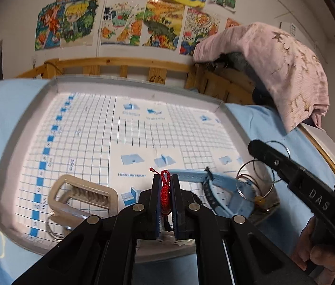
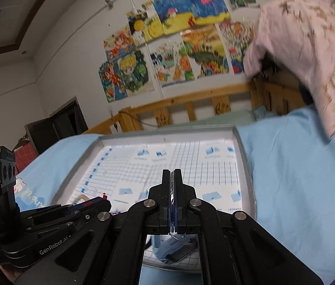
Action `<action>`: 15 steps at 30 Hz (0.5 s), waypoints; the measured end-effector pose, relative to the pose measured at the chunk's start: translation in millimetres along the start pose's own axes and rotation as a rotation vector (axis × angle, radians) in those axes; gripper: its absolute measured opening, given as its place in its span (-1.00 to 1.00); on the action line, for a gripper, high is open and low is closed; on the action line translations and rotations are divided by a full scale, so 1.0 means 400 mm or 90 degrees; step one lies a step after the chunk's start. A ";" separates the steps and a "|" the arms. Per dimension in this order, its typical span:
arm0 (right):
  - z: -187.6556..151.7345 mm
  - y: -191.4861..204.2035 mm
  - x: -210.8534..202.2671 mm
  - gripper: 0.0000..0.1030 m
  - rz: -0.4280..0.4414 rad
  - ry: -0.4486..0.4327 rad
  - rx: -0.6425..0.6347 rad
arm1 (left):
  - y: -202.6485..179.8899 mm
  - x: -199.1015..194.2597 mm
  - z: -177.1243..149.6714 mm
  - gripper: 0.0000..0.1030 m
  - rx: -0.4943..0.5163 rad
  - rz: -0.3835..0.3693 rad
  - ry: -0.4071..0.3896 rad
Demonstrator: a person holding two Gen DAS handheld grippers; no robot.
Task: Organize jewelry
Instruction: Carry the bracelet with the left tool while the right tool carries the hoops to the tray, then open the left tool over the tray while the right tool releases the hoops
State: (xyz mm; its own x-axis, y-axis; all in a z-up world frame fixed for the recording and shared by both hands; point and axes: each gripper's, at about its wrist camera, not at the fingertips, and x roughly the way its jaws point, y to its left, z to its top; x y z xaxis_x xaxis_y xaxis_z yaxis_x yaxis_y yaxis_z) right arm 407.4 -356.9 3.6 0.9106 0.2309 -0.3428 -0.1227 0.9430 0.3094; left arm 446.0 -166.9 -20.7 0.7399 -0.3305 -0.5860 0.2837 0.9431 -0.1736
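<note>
From my left wrist, my left fingers (image 1: 165, 190) pinch the red cord bracelet (image 1: 165, 191) above the tray (image 1: 20, 128); buckle (image 1: 84, 196), rings (image 1: 257, 178) and blue strap (image 1: 191, 175) remain unsorted. From my right, those fingers (image 2: 172, 178) press together, seemingly empty.

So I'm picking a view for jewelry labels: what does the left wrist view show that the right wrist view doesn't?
Left wrist only: the beige hair clip, blue watch strap and metal rings in the tray, and the red braided cord gripped in the left gripper.

Right wrist only: the right gripper with jaws shut.

Both: the gridded tray, blue sheet.
</note>
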 end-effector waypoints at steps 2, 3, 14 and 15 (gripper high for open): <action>-0.015 -0.009 0.032 -0.96 0.003 0.023 0.007 | 0.007 0.013 -0.004 -0.86 -0.010 0.002 0.011; -0.023 -0.010 0.039 -0.96 0.002 0.030 0.007 | 0.012 0.019 -0.007 -0.86 -0.016 0.002 0.019; -0.045 -0.024 0.078 -0.92 -0.010 0.080 0.017 | 0.007 0.037 -0.008 -0.84 -0.018 0.000 0.039; -0.046 -0.027 0.075 -0.90 -0.010 0.083 0.017 | 0.007 0.038 -0.008 -0.82 -0.019 -0.002 0.040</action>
State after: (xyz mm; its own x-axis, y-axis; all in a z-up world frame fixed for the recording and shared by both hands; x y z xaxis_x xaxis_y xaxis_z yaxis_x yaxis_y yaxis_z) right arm 428.8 -355.6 -26.5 0.8535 0.2469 -0.4590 -0.0964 0.9402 0.3266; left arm 455.9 -169.0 -32.6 0.6989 -0.3316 -0.6337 0.2670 0.9429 -0.1989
